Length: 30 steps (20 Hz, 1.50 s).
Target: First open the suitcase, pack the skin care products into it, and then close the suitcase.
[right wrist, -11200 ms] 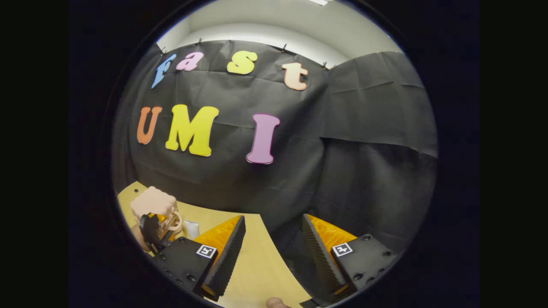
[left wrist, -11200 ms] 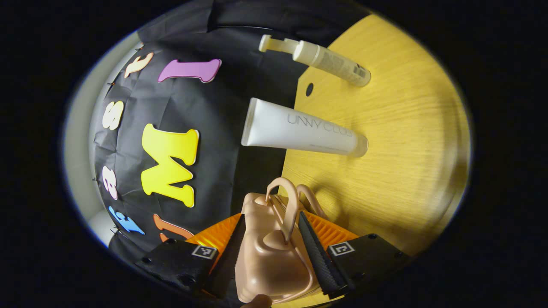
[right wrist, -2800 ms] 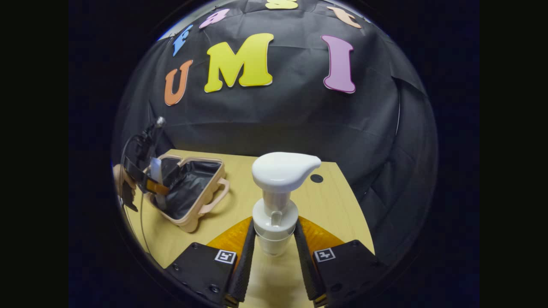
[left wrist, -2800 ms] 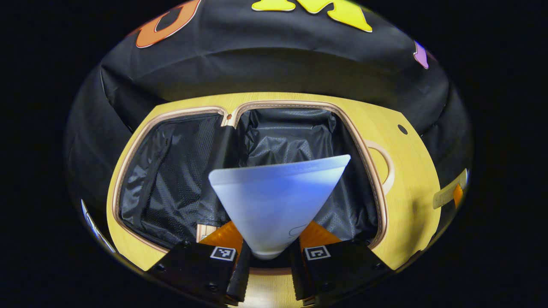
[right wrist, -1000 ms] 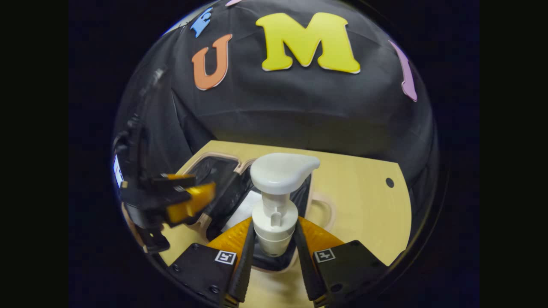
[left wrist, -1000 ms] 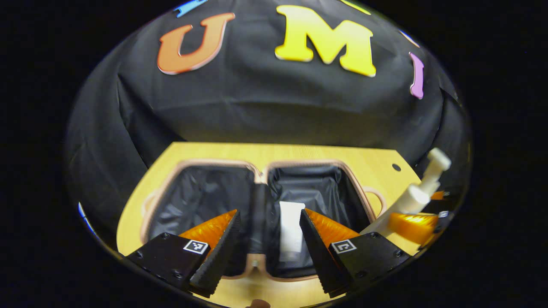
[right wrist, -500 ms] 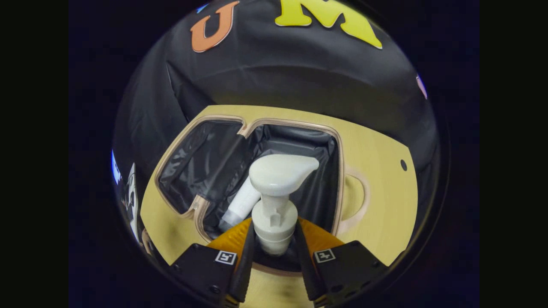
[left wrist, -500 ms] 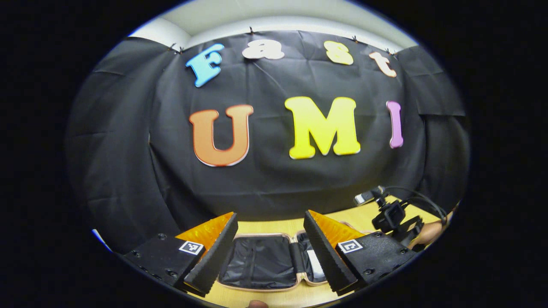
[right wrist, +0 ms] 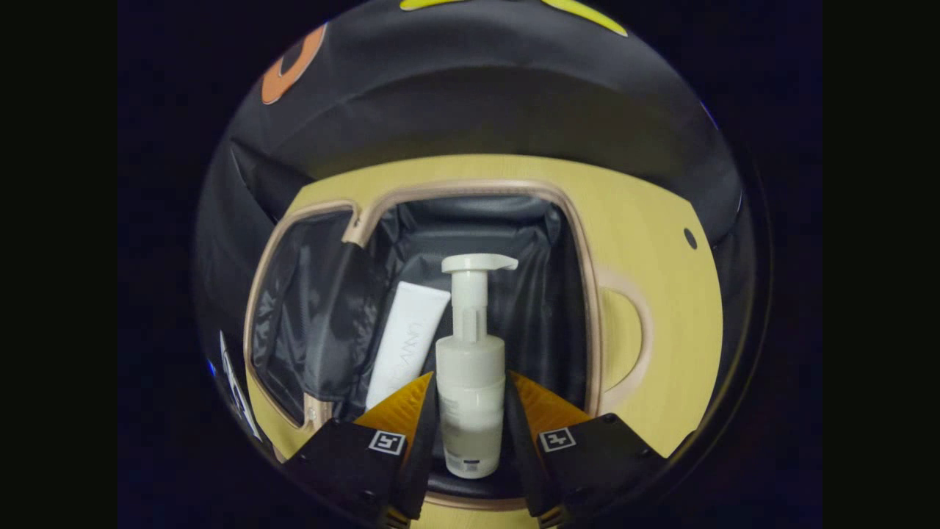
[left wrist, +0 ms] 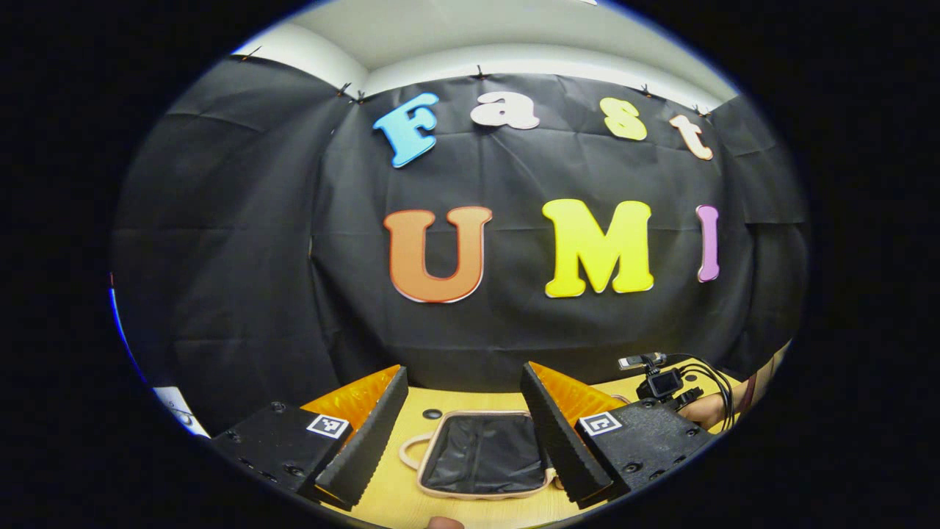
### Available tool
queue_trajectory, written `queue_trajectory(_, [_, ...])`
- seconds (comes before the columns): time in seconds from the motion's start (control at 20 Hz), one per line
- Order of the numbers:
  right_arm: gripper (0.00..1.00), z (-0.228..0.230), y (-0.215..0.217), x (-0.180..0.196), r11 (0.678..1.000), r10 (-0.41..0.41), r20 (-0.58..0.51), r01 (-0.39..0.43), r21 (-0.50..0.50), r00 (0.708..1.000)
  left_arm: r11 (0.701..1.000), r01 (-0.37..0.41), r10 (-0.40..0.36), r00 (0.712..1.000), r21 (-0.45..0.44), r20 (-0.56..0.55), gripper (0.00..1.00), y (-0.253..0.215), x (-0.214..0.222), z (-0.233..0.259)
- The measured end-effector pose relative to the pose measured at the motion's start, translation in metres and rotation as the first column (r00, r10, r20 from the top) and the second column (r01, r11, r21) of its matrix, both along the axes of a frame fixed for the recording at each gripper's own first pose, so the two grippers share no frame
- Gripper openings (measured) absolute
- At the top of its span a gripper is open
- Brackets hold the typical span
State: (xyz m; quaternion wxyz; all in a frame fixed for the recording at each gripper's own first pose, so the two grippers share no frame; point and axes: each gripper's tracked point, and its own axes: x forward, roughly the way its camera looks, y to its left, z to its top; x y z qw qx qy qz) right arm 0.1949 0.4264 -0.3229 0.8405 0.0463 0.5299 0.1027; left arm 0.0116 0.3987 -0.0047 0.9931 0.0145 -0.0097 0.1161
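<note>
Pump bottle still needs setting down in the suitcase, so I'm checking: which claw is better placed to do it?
Right. The right claw is shut on the pump bottle over the open suitcase, beside the tube lying inside. The left claw is open, empty and back from the case.

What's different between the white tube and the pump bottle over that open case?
The pump bottle has a round body with a pump head on a thin neck; the tube is flat and plain. The right gripper has its fingers around the pump bottle, while the tube lies loose on the suitcase lining. The pump bottle sits between the fingers; the tube lies just left of it. Both are whitish and lie over the same compartment.
</note>
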Motion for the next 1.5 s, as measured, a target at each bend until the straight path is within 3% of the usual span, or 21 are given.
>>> queue_trajectory(0.2, [0.49, -0.017, 0.001, 0.0, 0.999, -0.031, -0.013, 0.031, -0.019, 0.999, 0.997, -0.069, 0.068, 0.996, -0.026, -0.05, 0.98, 0.037, -0.014, -0.02])
queue_trajectory(0.35, [0.5, -0.017, 0.002, -0.004, 0.999, 0.026, -0.01, -0.026, -0.039, 1.0, 0.993, -0.096, 0.091, 0.993, -0.067, -0.071, 1.0, 0.063, -0.017, -0.035])
queue_trajectory(0.4, [0.54, -0.013, 0.004, -0.009, 0.998, 0.052, 0.0, -0.052, -0.028, 0.999, 0.99, -0.104, 0.096, 0.992, -0.1, -0.078, 0.98, 0.073, -0.014, -0.044])
queue_trajectory(0.5, [0.73, 0.005, 0.008, -0.017, 0.994, 0.105, 0.057, -0.104, -0.012, 0.993, 0.976, -0.125, 0.105, 0.988, -0.178, -0.117, 0.98, 0.094, -0.006, -0.071])
queue_trajectory(0.65, [0.77, 0.047, 0.0, -0.034, 0.985, 0.174, 0.194, -0.171, -0.031, 0.966, 0.921, -0.168, 0.113, 0.978, -0.351, -0.174, 0.98, 0.121, 0.011, -0.112])
queue_trajectory(0.75, [0.77, 0.079, -0.011, -0.056, 0.973, 0.232, 0.275, -0.224, -0.061, 0.933, 0.839, -0.191, 0.104, 0.976, -0.509, -0.193, 0.99, 0.137, 0.027, -0.147])
queue_trajectory(0.9, [0.78, 0.136, -0.038, -0.096, 0.966, 0.257, 0.401, -0.241, -0.091, 0.879, 0.65, -0.197, 0.044, 0.974, -0.734, -0.222, 0.98, 0.153, 0.052, -0.205])
queue_trajectory(1.0, [0.76, 0.167, -0.058, -0.126, 0.977, 0.208, 0.465, -0.203, -0.063, 0.86, 0.517, -0.186, -0.017, 0.974, -0.835, -0.228, 0.98, 0.153, 0.068, -0.238])
queue_trajectory(1.15, [0.79, 0.196, -0.106, -0.163, 0.994, 0.107, 0.539, -0.083, -0.069, 0.835, 0.336, -0.183, -0.095, 0.969, -0.924, -0.227, 0.98, 0.143, 0.084, -0.273])
queue_trajectory(1.25, [0.77, 0.199, -0.127, -0.182, 0.997, 0.069, 0.552, -0.04, -0.065, 0.831, 0.231, -0.187, -0.116, 0.969, -0.955, -0.217, 0.98, 0.135, 0.098, -0.296])
queue_trajectory(1.3, [0.79, 0.198, -0.136, -0.19, 0.998, 0.041, 0.549, -0.013, -0.055, 0.835, 0.188, -0.183, -0.111, 0.972, -0.965, -0.206, 0.98, 0.135, 0.099, -0.298])
queue_trajectory(1.4, [0.78, 0.191, -0.151, -0.2, 0.998, -0.034, 0.53, 0.055, -0.023, 0.847, 0.144, -0.166, -0.11, 0.977, -0.976, -0.182, 0.96, 0.136, 0.103, -0.303])
queue_trajectory(1.5, [0.8, 0.186, -0.159, -0.213, 0.993, -0.111, 0.499, 0.112, 0.029, 0.859, 0.105, -0.146, -0.103, 0.982, -0.984, -0.156, 0.79, 0.134, 0.11, -0.303])
